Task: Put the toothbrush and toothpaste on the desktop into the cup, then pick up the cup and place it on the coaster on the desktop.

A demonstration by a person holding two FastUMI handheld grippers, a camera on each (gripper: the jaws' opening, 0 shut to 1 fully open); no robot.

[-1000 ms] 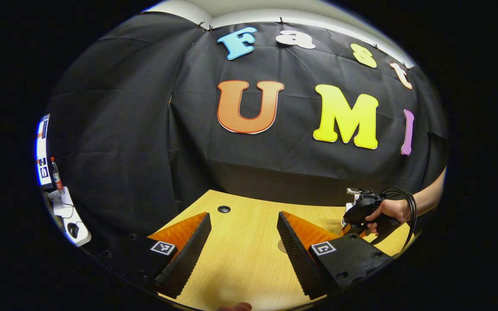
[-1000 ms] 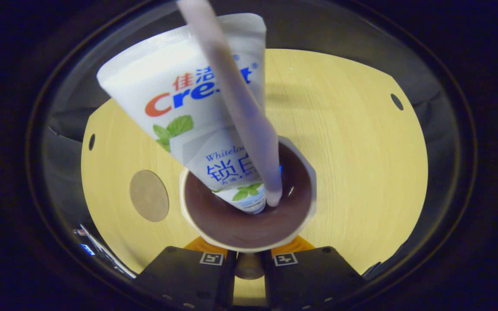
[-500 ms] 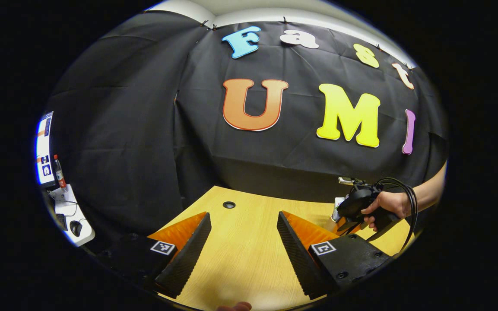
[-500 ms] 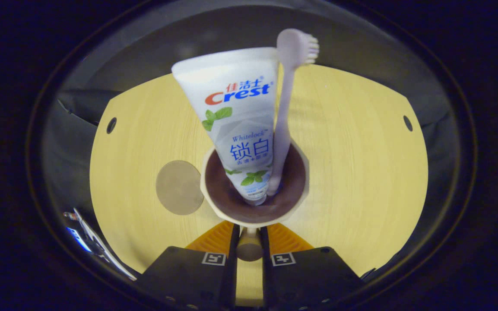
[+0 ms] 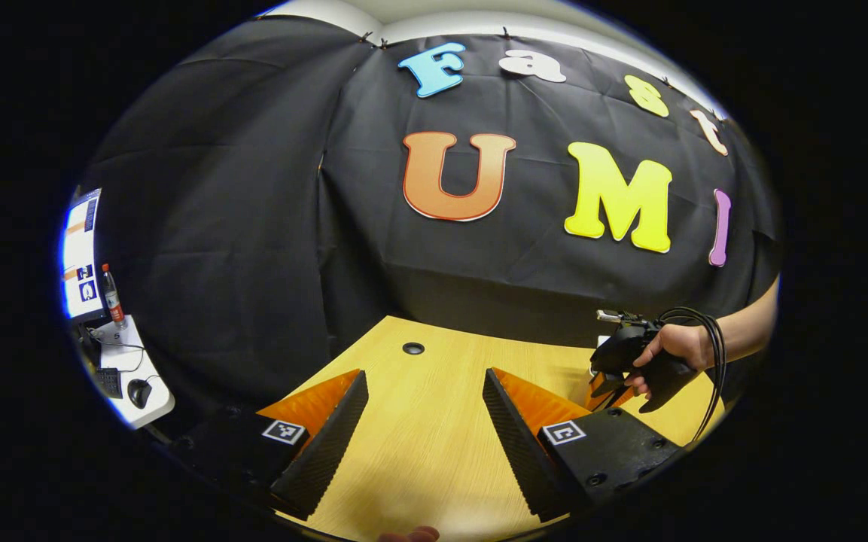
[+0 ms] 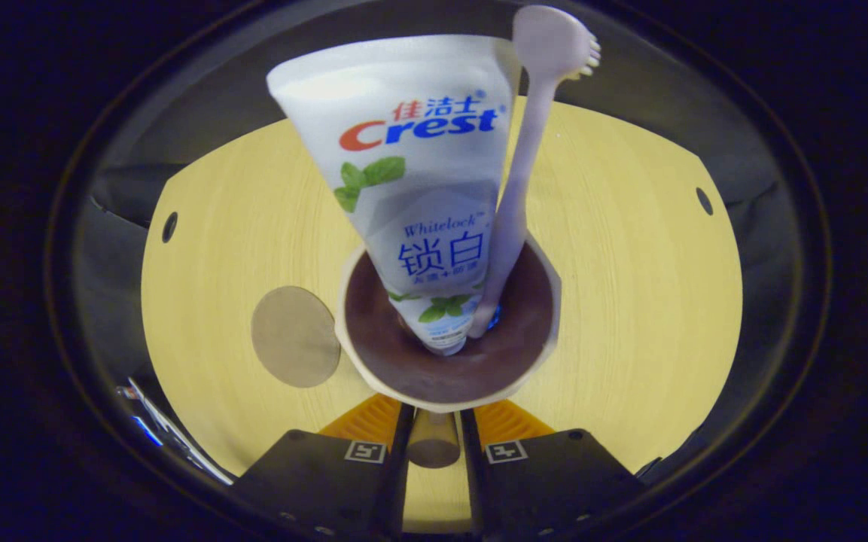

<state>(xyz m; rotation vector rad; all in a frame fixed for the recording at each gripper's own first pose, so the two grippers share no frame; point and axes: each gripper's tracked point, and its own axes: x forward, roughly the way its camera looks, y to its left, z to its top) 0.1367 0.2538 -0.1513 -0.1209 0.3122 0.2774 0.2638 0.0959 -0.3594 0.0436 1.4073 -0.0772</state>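
While the right tongs [image 6: 434, 440] stay clenched on the cup's [image 6: 445, 324] handle, the cup, holding toothpaste [image 6: 411, 188] and toothbrush [image 6: 524, 173], has drifted off the coaster [image 6: 294, 336] beside it. Left tongs [image 5: 422, 433] hang released over the counter [image 5: 434, 444].

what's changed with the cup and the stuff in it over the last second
The toothbrush swung from leaning left across the toothpaste to standing at its right. The right gripper stays clamped on the cup handle; the coaster still lies bare to its left.
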